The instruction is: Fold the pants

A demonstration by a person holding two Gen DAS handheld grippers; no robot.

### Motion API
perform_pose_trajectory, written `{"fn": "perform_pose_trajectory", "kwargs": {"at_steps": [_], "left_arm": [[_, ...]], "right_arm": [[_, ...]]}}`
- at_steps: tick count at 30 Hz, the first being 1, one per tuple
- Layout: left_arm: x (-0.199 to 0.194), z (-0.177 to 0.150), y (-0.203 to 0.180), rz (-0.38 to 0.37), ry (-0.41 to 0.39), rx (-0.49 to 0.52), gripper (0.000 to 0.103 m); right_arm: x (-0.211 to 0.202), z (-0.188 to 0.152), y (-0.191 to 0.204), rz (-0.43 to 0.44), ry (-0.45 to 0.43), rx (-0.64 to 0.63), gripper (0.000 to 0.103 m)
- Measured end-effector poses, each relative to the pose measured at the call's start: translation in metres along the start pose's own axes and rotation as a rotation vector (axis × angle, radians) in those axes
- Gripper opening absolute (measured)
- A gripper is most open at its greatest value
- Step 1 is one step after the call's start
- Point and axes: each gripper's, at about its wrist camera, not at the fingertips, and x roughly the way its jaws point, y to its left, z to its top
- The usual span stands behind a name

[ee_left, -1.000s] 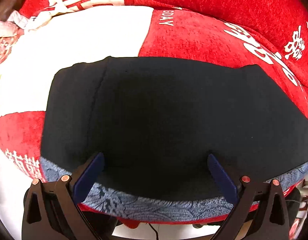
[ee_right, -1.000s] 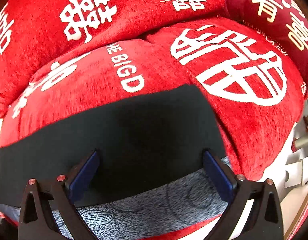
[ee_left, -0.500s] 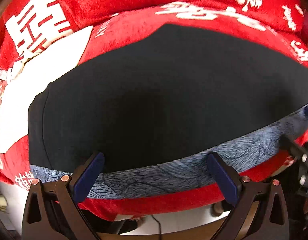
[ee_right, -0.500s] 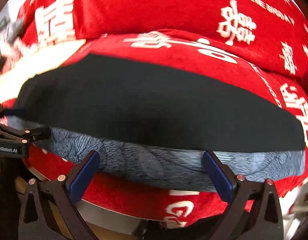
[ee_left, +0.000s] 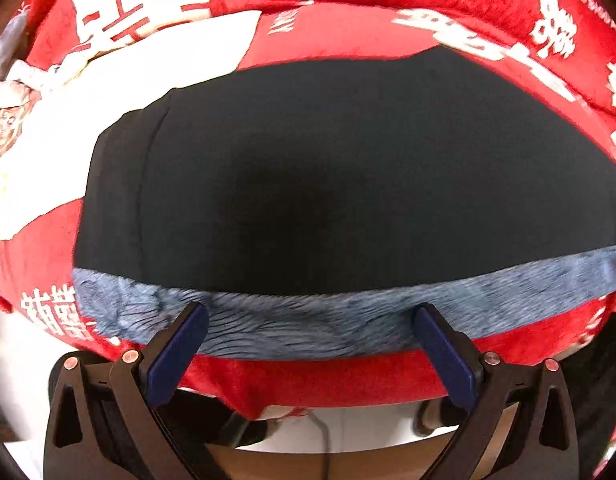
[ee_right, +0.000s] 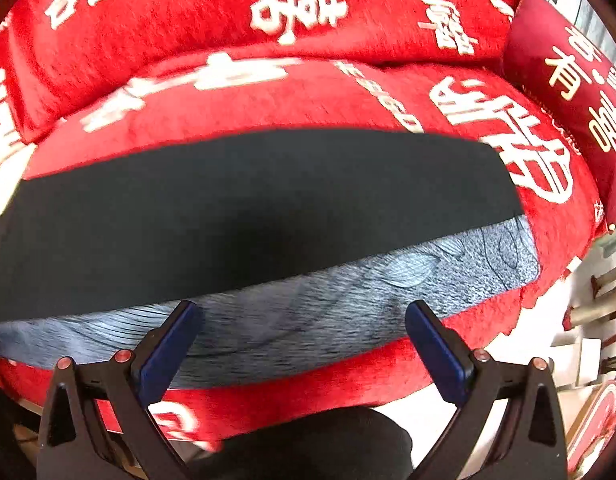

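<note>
Black pants lie flat across red sofa seat cushion w/ white characters, near edge resting on a blue-grey patterned cloth that runs along the cushion front; same pants seen in R view, ending just short of the cloth's R end. L gripper jaws spread wide, nothing between, tips over the cloth strip just short of pants edge. R gripper likewise released, empty, tips over the cloth; dark-red pillow at far R.
</note>
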Motion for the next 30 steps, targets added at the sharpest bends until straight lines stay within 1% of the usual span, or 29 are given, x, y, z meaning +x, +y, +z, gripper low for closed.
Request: {"fn": "perform_pose_trajectory", "kwargs": {"at_steps": [1,2,3,4,5,6,7,9,10,12,15,17,19,20,21,22,24,25,27,28,30], "left_arm": [[-0.003,0.001,-0.011,-0.023,-0.014,0.018,0.103],[-0.005,0.001,-0.022,-0.027,-0.026,0.044,0.103],[-0.008,0.002,-0.032,-0.015,-0.043,0.084,0.103],[-0.009,0.000,-0.047,0.035,-0.070,0.143,0.103],[-0.007,0.000,-0.053,0.070,-0.077,0.172,0.103],[-0.004,-0.002,-0.055,0.103,-0.075,0.190,0.103],[0.000,-0.002,-0.049,0.113,-0.064,0.185,0.103],[0.005,-0.001,-0.034,0.102,-0.037,0.142,0.103],[0.006,-0.001,-0.018,0.089,-0.024,0.097,0.103],[0.006,-0.003,0.007,0.092,-0.017,0.043,0.103],[0.005,-0.011,0.037,0.103,-0.007,-0.024,0.103],[0.006,-0.015,0.062,0.093,0.005,-0.082,0.103],[0.007,-0.019,0.080,0.095,0.011,-0.118,0.103],[0.008,-0.021,0.089,0.103,0.016,-0.139,0.103],[0.009,-0.021,0.097,0.097,0.021,-0.155,0.103],[0.011,-0.023,0.107,0.078,0.030,-0.184,0.103],[0.014,-0.025,0.123,0.053,0.048,-0.226,0.103],[0.015,-0.027,0.129,0.046,0.055,-0.241,0.103],[0.015,-0.031,0.144,0.061,0.061,-0.262,0.103],[0.012,-0.032,0.161,0.074,0.066,-0.276,0.103],[0.011,-0.036,0.179,0.090,0.077,-0.318,0.103]], "right_arm": [[-0.004,0.000,0.022,0.044,-0.014,-0.036,0.103],[-0.008,-0.003,0.055,0.106,-0.022,-0.089,0.103],[-0.009,-0.005,0.086,0.157,-0.023,-0.141,0.103],[-0.009,-0.009,0.109,0.185,-0.024,-0.192,0.102],[-0.009,-0.013,0.130,0.191,-0.026,-0.247,0.102],[-0.007,-0.020,0.152,0.173,-0.035,-0.304,0.102],[-0.004,-0.026,0.171,0.143,-0.043,-0.351,0.102],[0.004,-0.032,0.182,0.129,-0.021,-0.372,0.102],[0.008,-0.032,0.179,0.122,-0.013,-0.373,0.102],[0.012,-0.028,0.165,0.111,-0.019,-0.374,0.102],[0.013,-0.024,0.126,0.077,-0.004,-0.356,0.103],[0.012,-0.021,0.097,0.038,0.005,-0.323,0.103],[0.015,-0.016,0.055,0.001,0.020,-0.236,0.103],[0.017,-0.015,0.042,-0.012,0.028,-0.202,0.103],[0.020,-0.013,0.022,-0.016,0.043,-0.154,0.103],[0.024,-0.010,0.003,0.000,0.063,-0.099,0.103],[0.029,-0.005,-0.027,0.014,0.077,-0.024,0.103],[0.032,-0.003,-0.039,0.037,0.087,0.004,0.103],[0.036,-0.001,-0.056,0.049,0.097,0.049,0.103],[0.037,0.000,-0.063,0.042,0.098,0.060,0.103],[0.038,0.001,-0.076,0.029,0.101,0.088,0.103]]}}
